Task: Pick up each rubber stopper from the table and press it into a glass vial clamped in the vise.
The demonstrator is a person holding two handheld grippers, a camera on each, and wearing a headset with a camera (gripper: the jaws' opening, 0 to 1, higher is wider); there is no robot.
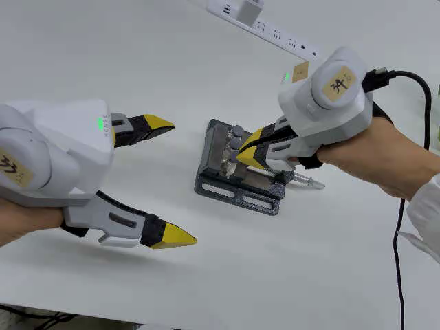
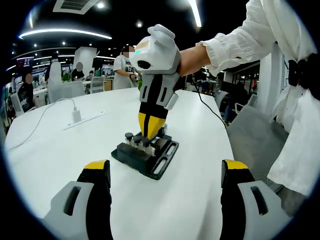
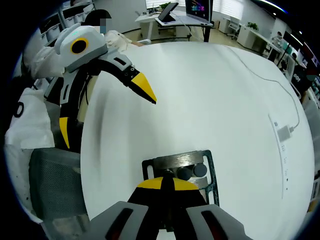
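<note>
A dark vise (image 1: 230, 189) stands mid-table and clamps glass vials capped with grey rubber stoppers (image 1: 237, 132). My right gripper (image 1: 249, 155) is shut, its yellow tips resting on top of the vials at the near end of the row. In the right gripper view its closed tips (image 3: 167, 183) sit over the vise (image 3: 152, 165) beside two stoppers (image 3: 192, 171); whatever lies under the tips is hidden. My left gripper (image 1: 168, 180) hovers open to the left of the vise, holding nothing. In the left gripper view its fingertips (image 2: 97, 165) frame the vise (image 2: 162, 160) and the right gripper (image 2: 150, 127).
A white power strip (image 1: 268, 27) with a plugged-in charger lies at the table's far edge. A black cable (image 1: 401, 227) trails off the right side. The vise's screw handle (image 1: 307, 183) sticks out to the right. People stand far off behind the table (image 2: 50, 145).
</note>
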